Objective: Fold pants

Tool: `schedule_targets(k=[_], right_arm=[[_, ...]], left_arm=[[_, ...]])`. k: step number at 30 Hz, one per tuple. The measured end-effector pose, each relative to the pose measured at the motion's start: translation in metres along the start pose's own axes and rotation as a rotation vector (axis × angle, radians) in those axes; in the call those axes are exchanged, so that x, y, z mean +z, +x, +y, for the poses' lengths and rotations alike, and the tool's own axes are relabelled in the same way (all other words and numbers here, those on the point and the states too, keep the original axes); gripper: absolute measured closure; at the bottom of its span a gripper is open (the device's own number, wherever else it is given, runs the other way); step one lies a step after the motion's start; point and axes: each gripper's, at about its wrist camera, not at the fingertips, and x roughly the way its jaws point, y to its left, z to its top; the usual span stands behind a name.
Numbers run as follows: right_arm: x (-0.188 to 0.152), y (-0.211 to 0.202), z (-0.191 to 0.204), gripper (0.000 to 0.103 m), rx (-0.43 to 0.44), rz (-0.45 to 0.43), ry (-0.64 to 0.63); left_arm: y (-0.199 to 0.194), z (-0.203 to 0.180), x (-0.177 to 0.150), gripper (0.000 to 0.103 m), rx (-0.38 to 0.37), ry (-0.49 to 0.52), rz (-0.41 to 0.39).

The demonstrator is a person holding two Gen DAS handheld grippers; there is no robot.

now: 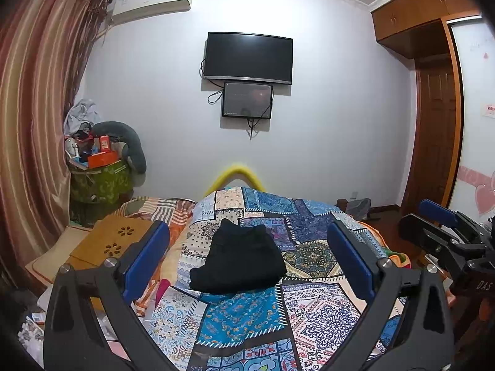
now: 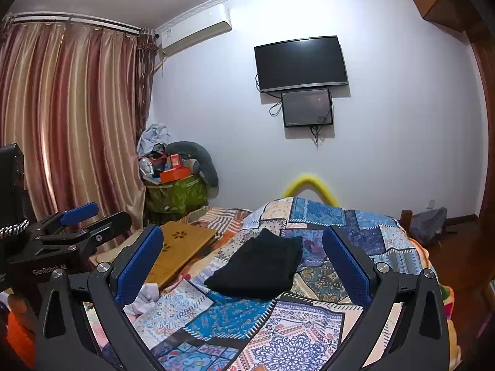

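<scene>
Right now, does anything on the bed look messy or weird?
Not really. The black pants lie folded in a compact bundle on the patchwork quilt, with nothing spilled. Both the left gripper and right gripper are open and hold nothing. Only a crumpled white cloth lies at the quilt's left edge.

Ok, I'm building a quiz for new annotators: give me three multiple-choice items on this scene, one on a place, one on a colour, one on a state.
1. Where do the pants lie?
A. on the patchwork quilt
B. on the wooden lap tray
C. on the floor

2. What colour are the pants?
A. blue
B. black
C. orange

3. How stands the left gripper?
A. shut on the pants
B. shut on nothing
C. open, holding nothing

Answers:
1 A, the quilt shows all around them.
2 B, a dark black bundle in both views.
3 C, its blue pads stand wide apart, as do the right gripper's.
</scene>
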Motion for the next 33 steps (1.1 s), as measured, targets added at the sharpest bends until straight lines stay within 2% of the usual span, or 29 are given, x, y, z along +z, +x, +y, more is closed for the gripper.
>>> schedule_targets(k=[33], right_arm=[[-0.0018, 0.0007, -0.0030, 0.001, 0.005, 0.006, 0.017]], left_arm=[[0.0029, -0.0042, -0.0008, 0.000, -0.023, -0.004, 0.002]])
